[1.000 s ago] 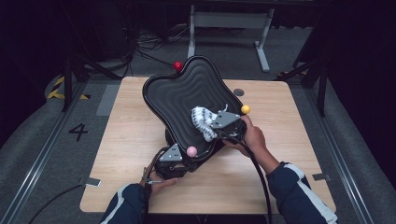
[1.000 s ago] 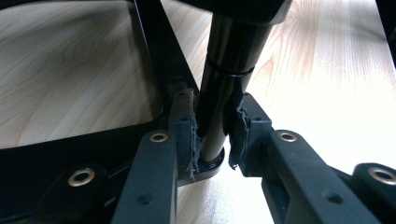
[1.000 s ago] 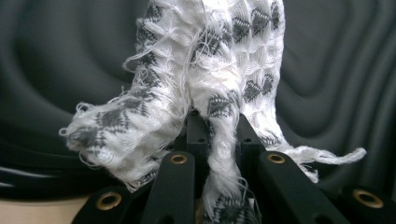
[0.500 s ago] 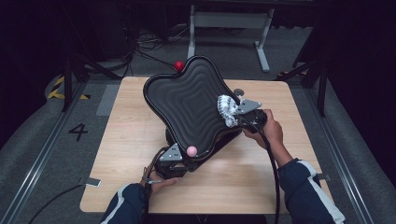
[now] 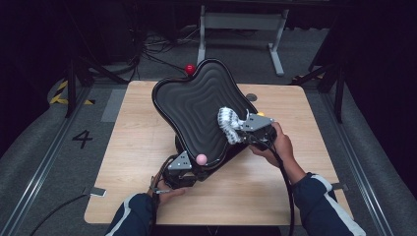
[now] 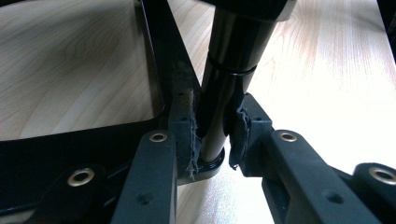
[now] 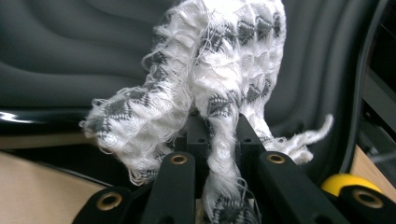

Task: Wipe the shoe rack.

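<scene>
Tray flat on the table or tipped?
Tipped. The black tray leans up on its near edge, ribbed face toward the camera; the left gripper clamps its post while the right gripper presses a cloth against it.

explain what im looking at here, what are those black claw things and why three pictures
A person sits at a wooden table holding a hand-held two-jaw gripper in each hand; no robot arm is involved. One picture comes from a camera above the table; the other two come from cameras riding on each gripper, looking along its black jaws. The left gripper is clamped on a black post under a tilted black wavy tray, propping it up. The right gripper is shut on a white and grey cloth, pressed to the tray's surface, apparently wiping it. A pink ball sits near the lower edge.
</scene>
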Available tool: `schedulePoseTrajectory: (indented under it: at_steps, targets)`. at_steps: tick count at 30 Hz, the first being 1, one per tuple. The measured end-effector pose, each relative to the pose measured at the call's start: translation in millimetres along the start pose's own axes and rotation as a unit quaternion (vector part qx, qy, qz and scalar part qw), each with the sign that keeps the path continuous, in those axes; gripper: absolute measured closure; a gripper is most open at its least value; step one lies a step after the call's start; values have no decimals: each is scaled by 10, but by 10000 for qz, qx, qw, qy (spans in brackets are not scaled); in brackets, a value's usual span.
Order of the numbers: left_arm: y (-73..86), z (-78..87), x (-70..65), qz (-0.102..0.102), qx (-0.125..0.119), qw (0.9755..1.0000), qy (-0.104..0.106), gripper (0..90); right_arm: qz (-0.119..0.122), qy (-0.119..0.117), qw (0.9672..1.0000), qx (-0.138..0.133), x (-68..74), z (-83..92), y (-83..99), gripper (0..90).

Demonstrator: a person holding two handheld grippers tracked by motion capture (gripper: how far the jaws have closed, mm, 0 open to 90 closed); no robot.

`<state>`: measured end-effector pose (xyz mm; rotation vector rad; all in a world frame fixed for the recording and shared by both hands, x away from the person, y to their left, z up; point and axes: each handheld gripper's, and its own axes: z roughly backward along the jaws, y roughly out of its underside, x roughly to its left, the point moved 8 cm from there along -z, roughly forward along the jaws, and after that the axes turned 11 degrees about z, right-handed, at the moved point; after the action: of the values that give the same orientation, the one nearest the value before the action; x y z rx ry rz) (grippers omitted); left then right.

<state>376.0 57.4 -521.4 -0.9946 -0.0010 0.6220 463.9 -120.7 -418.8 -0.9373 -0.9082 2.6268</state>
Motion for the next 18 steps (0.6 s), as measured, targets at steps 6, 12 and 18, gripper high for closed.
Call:
schedulePoseTrajectory:
  at_steps: [6, 12, 18]
  targets:
    - [4, -1, 1, 3, 8, 10000, -4, 726, 308, -340, 9988, -171, 340, 51, -151, 813]
    - [6, -2, 3, -5, -7, 10000, -10, 725, 424, -514, 9972, -339, 546, 131, -247, 813]
    - [7, -8, -3, 6, -21, 10000, -32, 724, 480, -741, 9948, -507, 733, 232, -332, 813]
